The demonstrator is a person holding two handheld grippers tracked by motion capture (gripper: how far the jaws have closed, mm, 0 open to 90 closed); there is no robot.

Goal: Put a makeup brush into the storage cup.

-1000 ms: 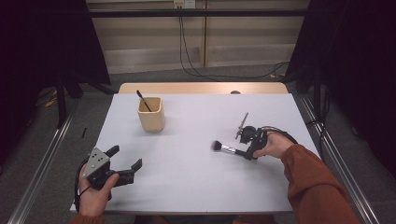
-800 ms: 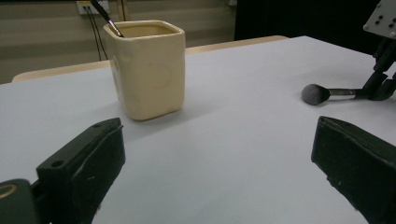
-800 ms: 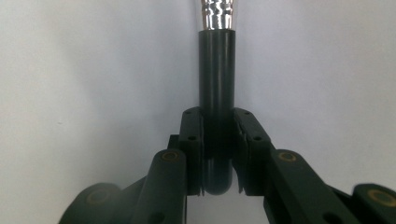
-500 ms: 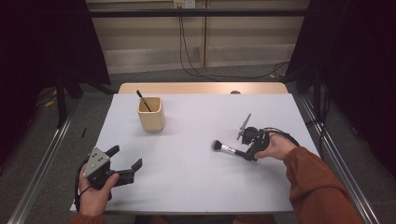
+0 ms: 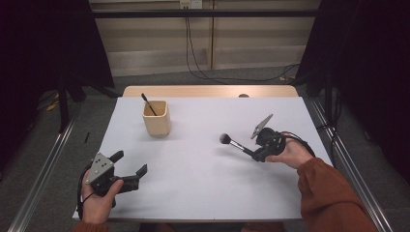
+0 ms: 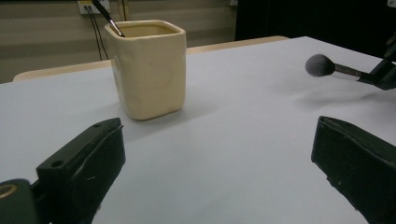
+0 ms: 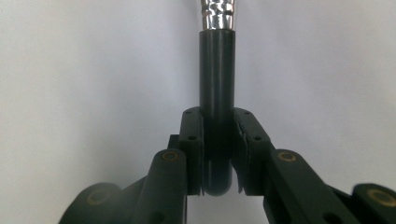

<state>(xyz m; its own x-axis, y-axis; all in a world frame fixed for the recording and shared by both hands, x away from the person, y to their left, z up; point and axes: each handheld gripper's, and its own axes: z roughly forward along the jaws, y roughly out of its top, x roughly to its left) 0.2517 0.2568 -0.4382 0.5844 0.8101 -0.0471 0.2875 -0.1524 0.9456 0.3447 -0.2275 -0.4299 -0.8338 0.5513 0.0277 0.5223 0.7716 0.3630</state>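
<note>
A makeup brush [image 5: 235, 143] with a dark round head [image 6: 320, 65] and black handle [image 7: 216, 93] sticks out leftward from my right gripper [image 5: 260, 152], which is shut on the handle a little above the table's right side. In the right gripper view both jaws pinch the handle's end, with a silver ferrule [image 7: 218, 13] at the top. A cream square cup [image 5: 156, 117] stands at the table's back left with another thin brush [image 5: 148, 104] leaning inside; it also appears as the cup [image 6: 147, 67]. My left gripper [image 5: 129, 168] rests open near the front left edge, nothing between its jaws.
The white table [image 5: 203, 183] has a wooden strip along its far edge. Metal rails run along the floor on both sides. Cables hang down the back wall. A cable trails from the right gripper toward the table's right edge.
The right gripper has lifted slightly and shifted with the brush, whose head now points more to the left. The left gripper has stayed put.
</note>
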